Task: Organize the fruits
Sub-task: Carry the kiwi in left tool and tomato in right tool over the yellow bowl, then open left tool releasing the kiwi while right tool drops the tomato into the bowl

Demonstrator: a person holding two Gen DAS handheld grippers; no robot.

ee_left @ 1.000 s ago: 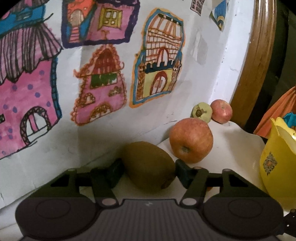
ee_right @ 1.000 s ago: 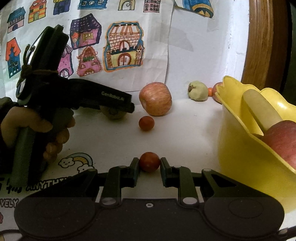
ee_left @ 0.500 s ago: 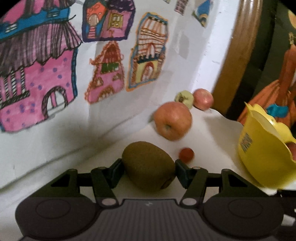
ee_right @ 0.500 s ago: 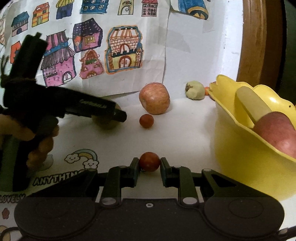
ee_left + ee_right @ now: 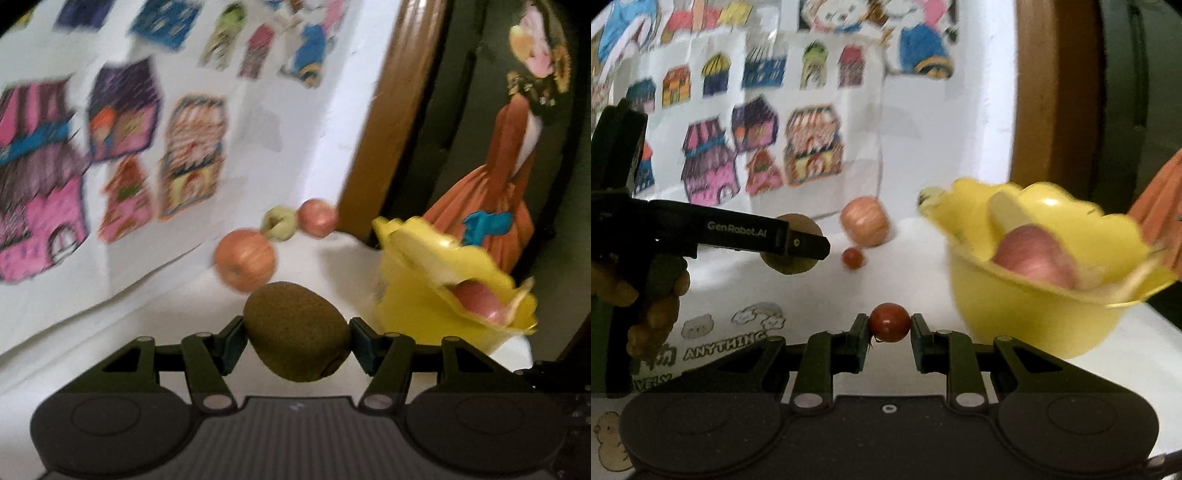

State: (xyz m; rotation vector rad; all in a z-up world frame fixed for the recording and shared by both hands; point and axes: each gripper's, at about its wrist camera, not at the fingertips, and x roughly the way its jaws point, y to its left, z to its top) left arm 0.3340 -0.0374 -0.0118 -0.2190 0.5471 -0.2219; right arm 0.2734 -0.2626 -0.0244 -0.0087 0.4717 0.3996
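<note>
Between my left gripper's (image 5: 296, 339) jaws sits the kiwi (image 5: 297, 330), pinched at both ends, lifted off the white table (image 5: 177, 325). My right gripper (image 5: 889, 328) pinches a small red fruit (image 5: 889, 326) dead centre between its pads. Yellow bowl (image 5: 1027, 314) just right of both, holding a reddish apple (image 5: 1032, 258) and a pale piece. On the table by the wall: a big apple (image 5: 245, 260), a green fruit (image 5: 279, 223), another apple (image 5: 317, 217), a second red fruit (image 5: 853, 257). Views blurred.

kiwi (image 5: 295, 332): brown | bowl (image 5: 1015, 314): yellow | small fruit (image 5: 889, 326): red | table (image 5: 812, 295): white
</note>
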